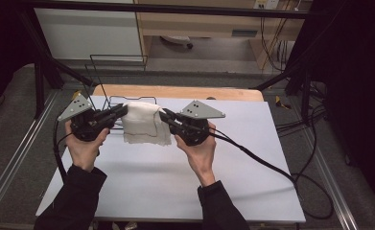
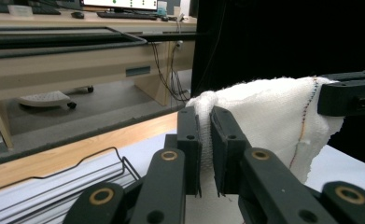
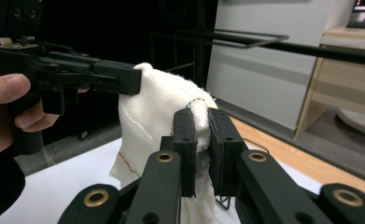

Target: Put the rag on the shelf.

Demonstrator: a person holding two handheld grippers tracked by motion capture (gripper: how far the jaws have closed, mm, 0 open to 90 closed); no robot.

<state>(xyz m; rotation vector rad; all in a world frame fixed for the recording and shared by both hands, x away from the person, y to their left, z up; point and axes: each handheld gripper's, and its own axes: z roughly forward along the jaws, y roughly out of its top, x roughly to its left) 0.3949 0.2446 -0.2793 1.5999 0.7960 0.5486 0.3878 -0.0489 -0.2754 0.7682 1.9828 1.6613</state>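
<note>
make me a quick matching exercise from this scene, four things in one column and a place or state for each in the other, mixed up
Things:
1. white cloth
2. left tongs
3. wire rack
4. right tongs

Places or states:
A. stands at the far left of the table, behind the cloth
B. shut on the cloth's right end in the high view
C. hangs lifted between both tongs
D. shut on the cloth's left end in the high view

Pairs: 1-C, 2-D, 3-A, 4-B

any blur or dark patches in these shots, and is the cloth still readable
High view: soft overall, black at both sides, the white cloth bright with little weave showing. Left gripper view: sharp on the cloth, black backdrop at right. Right gripper view: weave and stitching clear, dark behind at left.
</note>
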